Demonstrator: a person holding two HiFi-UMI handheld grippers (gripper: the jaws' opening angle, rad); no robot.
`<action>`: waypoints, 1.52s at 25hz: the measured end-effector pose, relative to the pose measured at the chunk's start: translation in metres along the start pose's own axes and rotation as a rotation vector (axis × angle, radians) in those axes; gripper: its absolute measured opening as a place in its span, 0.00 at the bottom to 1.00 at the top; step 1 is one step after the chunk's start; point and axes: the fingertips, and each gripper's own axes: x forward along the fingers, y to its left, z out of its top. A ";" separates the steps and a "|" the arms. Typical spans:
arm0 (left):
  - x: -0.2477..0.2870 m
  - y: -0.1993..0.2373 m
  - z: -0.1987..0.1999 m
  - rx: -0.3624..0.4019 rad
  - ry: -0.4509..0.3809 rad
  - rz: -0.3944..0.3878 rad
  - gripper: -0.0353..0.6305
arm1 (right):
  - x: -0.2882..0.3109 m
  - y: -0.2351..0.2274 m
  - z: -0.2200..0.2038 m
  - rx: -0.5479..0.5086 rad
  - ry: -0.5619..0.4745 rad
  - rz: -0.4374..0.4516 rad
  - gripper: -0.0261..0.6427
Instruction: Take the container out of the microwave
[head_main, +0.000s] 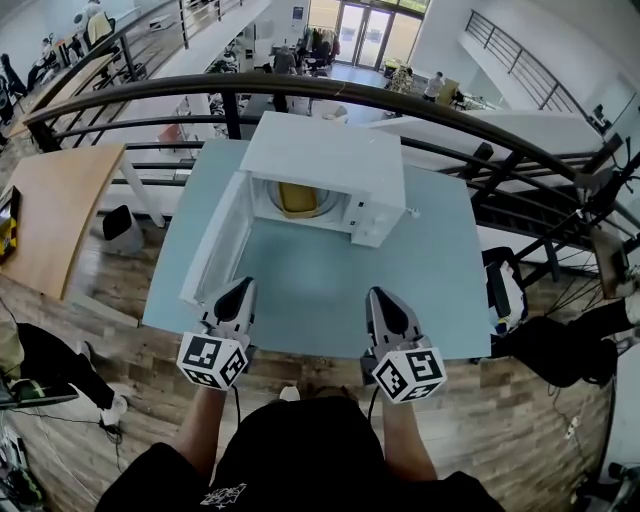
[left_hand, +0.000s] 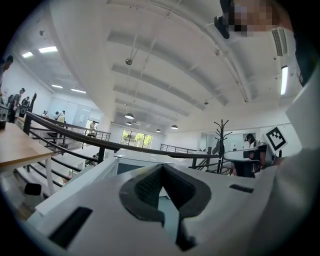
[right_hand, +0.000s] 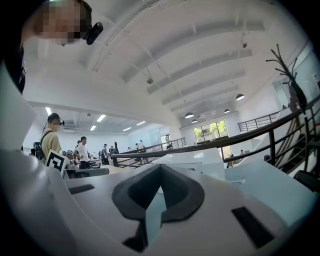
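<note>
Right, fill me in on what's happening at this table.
A person holds a gripper in each hand. The white microwave on the blue table has its door swung open, and a yellow container sits inside. The left gripper and right gripper hover near the table's near edge, both shut and empty, short of the microwave. The container is not yet out.

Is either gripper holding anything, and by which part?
Nothing is held. Left gripper and right gripper are both shut and empty; the container sits inside the microwave.
</note>
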 end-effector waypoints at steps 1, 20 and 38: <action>0.000 0.001 -0.001 -0.003 0.000 -0.001 0.06 | 0.001 0.000 0.000 -0.001 0.001 -0.003 0.05; 0.050 -0.008 -0.004 -0.001 0.020 0.002 0.06 | 0.057 -0.006 -0.011 -0.023 0.062 0.075 0.05; 0.175 0.025 -0.047 -0.082 0.094 0.145 0.06 | 0.159 -0.072 -0.036 0.009 0.150 0.196 0.05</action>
